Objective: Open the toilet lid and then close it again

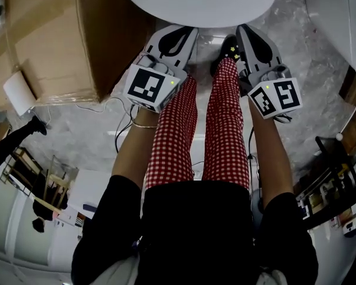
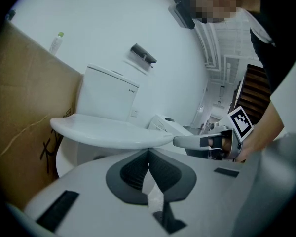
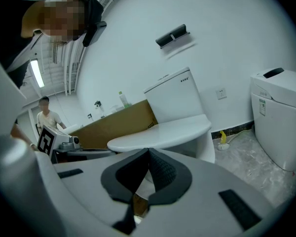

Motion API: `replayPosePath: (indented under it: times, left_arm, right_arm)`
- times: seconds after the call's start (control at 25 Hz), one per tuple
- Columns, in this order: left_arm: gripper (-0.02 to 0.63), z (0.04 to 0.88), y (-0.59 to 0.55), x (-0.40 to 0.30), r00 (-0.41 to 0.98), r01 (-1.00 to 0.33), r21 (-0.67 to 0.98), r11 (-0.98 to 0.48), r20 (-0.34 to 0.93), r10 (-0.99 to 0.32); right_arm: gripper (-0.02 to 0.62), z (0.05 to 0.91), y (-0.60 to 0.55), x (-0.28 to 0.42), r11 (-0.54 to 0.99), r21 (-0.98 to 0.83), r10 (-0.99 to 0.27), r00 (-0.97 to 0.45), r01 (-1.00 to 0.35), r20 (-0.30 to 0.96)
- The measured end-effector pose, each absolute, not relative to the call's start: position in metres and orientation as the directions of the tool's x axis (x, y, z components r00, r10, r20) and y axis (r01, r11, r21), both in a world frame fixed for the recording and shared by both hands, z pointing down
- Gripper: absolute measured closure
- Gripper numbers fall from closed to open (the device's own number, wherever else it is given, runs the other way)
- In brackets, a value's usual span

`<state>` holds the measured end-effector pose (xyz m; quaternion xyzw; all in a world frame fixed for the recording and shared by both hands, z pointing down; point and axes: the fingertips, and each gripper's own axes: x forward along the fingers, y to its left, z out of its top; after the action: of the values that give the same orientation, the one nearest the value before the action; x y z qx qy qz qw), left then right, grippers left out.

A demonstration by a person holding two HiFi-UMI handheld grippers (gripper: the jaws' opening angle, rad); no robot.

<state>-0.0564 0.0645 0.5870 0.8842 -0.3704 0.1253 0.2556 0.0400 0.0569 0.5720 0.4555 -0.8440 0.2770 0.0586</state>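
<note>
The white wall (image 2: 103,28) filled the background behind everything. A large cardboard box (image 1: 59,40) stood on the grey marbled floor (image 1: 89,135), just beside the toilet on the person's left. The toilet's tank (image 2: 106,95) stood against the wall, and a second toilet (image 3: 281,117) stood well apart to the right.

The toilet lid (image 1: 199,2) was down, lying flat and closed over the bowl, with its front edge facing the person. The person stood right in front of it in red-and-white checked trousers (image 1: 225,129), with one black shoe (image 1: 228,46) close to the toilet's base.

The left gripper (image 1: 181,33) was held low at the lid's front edge, toward its left side. Its dark pads met at the tip and nothing sat between them. The right gripper (image 1: 249,33) was at the same edge, toward the right. Its jaws were likewise pressed together and empty. From the left gripper view, its tip was level with the rim of the lid and just beside it. Whether it touched could not be told.

A dark fixture (image 2: 143,54) was mounted on the wall above the tank. Thin cables (image 1: 121,129) trailed over the floor near the box, and a small bottle (image 2: 55,42) stood behind the box's top edge.
</note>
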Motion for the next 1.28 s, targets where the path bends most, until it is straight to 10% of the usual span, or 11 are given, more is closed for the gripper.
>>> replayPosePath:
  times: [1.28]
  left_arm:
    - [0.603, 0.637, 0.082, -0.053, 0.717, -0.692, 0.356, -0.627, 0.436, -0.544]
  right_arm:
    - [0.577, 0.622, 0.073, 0.040, 0.406, -0.430, -0.731, -0.569, -0.806, 0.377]
